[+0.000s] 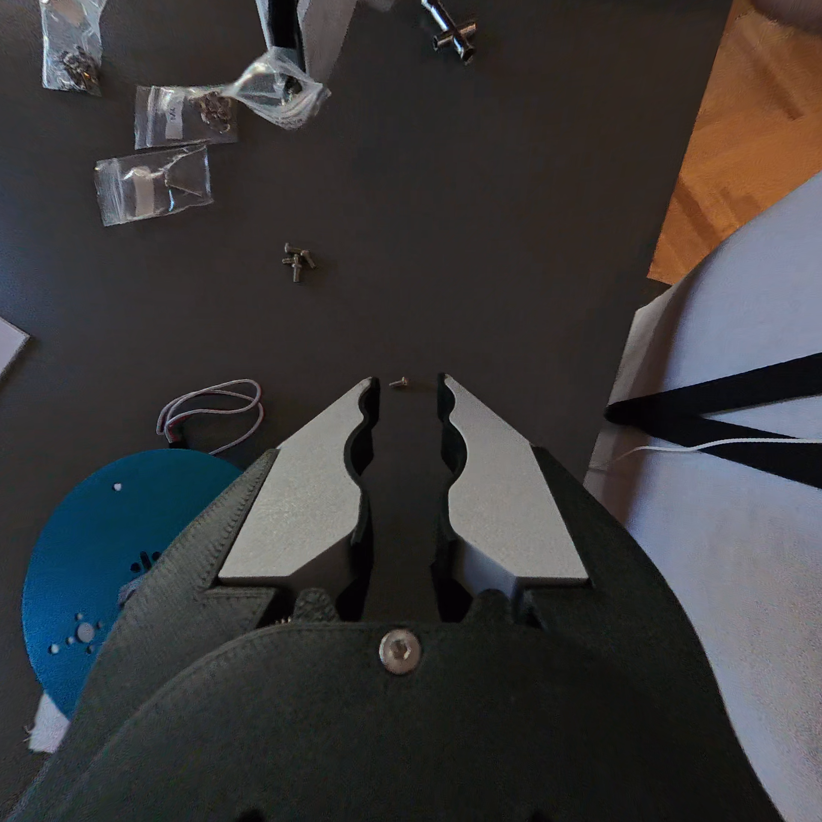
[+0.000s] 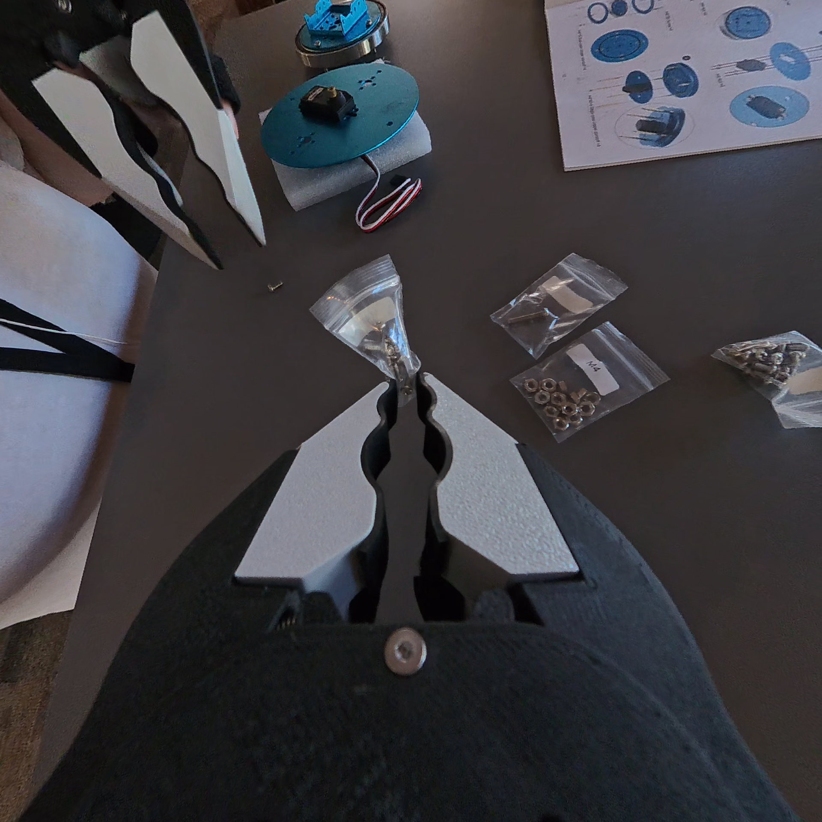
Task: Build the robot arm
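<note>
My left gripper is open and empty, low over the dark table. A single small screw lies on the table just ahead of its tips; it also shows in the right wrist view. A few loose screws lie farther ahead. My right gripper is shut on the bottom corner of a clear zip bag with screws inside. The bag's open end points away from me. This bag shows at the top of the left wrist view. The left gripper shows at upper left.
A blue disc with a black servo sits on white foam, its wire coiled beside it. A bearing assembly stands behind. A printed sheet lies far right. Bags of hardware lie right. A metal cross wrench and a person's white garment are also in view. My right fingertips sit around 15 cm from my left ones. It is some 10 cm from my right tips to the metal cross wrench.
</note>
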A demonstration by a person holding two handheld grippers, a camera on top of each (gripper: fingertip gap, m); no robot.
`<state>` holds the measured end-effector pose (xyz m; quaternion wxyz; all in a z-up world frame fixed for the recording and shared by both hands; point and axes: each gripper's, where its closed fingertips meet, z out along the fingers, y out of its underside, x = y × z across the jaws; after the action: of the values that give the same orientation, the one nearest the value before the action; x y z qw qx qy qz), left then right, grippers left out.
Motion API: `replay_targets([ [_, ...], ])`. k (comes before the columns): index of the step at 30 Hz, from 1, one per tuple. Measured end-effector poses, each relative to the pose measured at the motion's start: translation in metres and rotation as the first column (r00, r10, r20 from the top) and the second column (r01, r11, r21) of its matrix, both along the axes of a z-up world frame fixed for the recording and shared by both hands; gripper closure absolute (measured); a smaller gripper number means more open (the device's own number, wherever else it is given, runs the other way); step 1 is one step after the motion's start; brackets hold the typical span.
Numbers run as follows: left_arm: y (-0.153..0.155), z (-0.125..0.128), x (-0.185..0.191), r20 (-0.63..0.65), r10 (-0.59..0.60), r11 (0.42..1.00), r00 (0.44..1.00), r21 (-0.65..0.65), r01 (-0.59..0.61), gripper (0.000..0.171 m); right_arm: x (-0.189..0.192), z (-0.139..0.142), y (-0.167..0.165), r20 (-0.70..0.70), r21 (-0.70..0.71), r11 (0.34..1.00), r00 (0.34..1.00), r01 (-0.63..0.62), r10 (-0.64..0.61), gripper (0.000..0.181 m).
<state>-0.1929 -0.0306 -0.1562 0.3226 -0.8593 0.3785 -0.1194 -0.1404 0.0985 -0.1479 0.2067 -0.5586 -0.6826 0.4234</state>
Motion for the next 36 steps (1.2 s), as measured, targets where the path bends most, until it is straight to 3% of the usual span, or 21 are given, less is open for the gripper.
replay_targets([
  [3, 0.009, -0.01, -0.002, -0.091, -0.022, 0.996, 0.996, 0.086, 0.029, 0.148, 0.0, 0.001, 0.0, -0.007, -0.002, 1.0, 1.0, -0.002, 0.002, 0.174],
  [6, 0.007, -0.019, 0.005, -0.021, -0.028, 0.999, 0.999, -0.037, 0.028, 0.146, 0.0, 0.003, -0.001, -0.013, 0.002, 1.0, 1.0, -0.005, 0.005, 0.174],
  [9, 0.008, -0.023, 0.008, 0.052, 0.047, 0.991, 0.998, -0.126, -0.04, 0.15, 0.0, 0.002, -0.001, -0.011, 0.011, 1.0, 1.0, -0.004, 0.004, 0.174],
  [13, 0.013, -0.023, 0.005, 0.045, 0.09, 0.993, 0.995, -0.08, -0.087, 0.151, 0.001, 0.003, -0.001, -0.011, 0.009, 1.0, 1.0, -0.005, 0.005, 0.174],
  [19, 0.016, -0.027, 0.002, 0.009, 0.075, 0.997, 0.997, -0.018, -0.075, 0.167, 0.001, 0.002, 0.0, -0.008, 0.011, 1.0, 1.0, -0.004, 0.004, 0.174],
  [25, 0.016, -0.023, -0.001, 0.006, 0.07, 0.997, 0.998, 0.022, -0.07, 0.171, 0.001, 0.002, -0.001, -0.007, 0.014, 1.0, 1.0, -0.008, 0.008, 0.175],
  [29, 0.019, 0.0, -0.005, 0.113, 0.086, 0.995, 0.99, 0.046, -0.092, 0.171, 0.001, 0.004, -0.001, -0.017, 0.015, 1.0, 1.0, -0.01, 0.01, 0.175],
  [32, 0.018, 0.006, -0.019, 0.116, 0.113, 0.993, 0.987, 0.024, -0.116, 0.171, 0.001, 0.003, -0.002, -0.014, 0.017, 1.0, 1.0, -0.015, 0.015, 0.175],
  [36, -0.008, 0.009, -0.046, 0.071, 0.22, 0.975, 0.973, -0.01, -0.22, 0.149, 0.002, 0.001, -0.003, -0.001, 0.032, 0.999, 1.0, -0.019, 0.019, 0.175],
])
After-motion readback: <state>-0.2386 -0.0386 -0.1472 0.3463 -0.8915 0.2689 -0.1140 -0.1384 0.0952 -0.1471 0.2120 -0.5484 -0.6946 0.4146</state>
